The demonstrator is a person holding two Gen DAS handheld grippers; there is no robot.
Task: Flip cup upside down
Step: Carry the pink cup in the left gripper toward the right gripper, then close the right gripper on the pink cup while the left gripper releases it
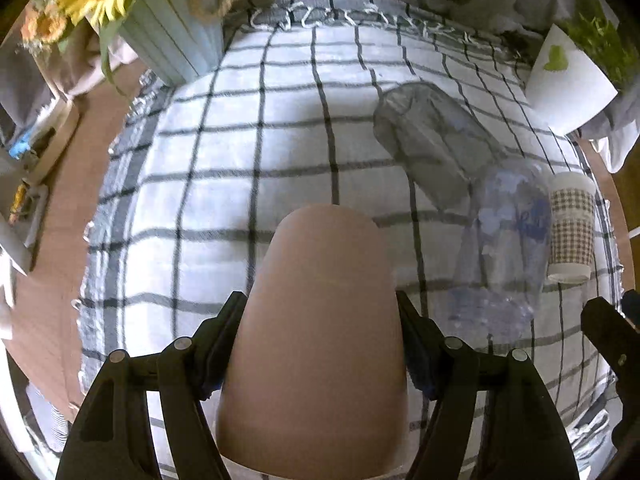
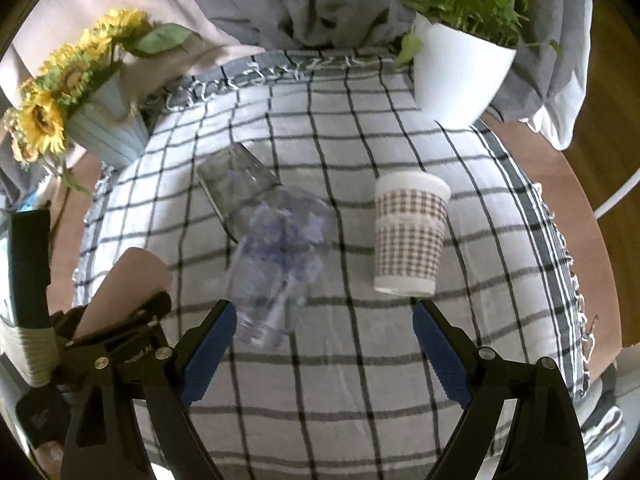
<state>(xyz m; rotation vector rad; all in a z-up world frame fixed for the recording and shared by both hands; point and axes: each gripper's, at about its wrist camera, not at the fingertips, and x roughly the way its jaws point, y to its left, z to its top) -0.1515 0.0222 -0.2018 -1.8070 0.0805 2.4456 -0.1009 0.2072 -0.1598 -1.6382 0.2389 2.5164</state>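
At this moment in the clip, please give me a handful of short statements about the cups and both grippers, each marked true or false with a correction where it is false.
1. The left gripper is shut on a tan cup. True.
2. The right gripper holds the checked paper cup. False: its jaws are open and empty, with the cup standing ahead of them on the plaid cloth.
3. The checked paper cup stands with its wide end up. True.
4. The grey glass lies beside the white plant pot. False: it is near the sunflower vase side, next to a clear blue-patterned glass.
5. The table is bare wood. False: the plaid cloth covers most of it.
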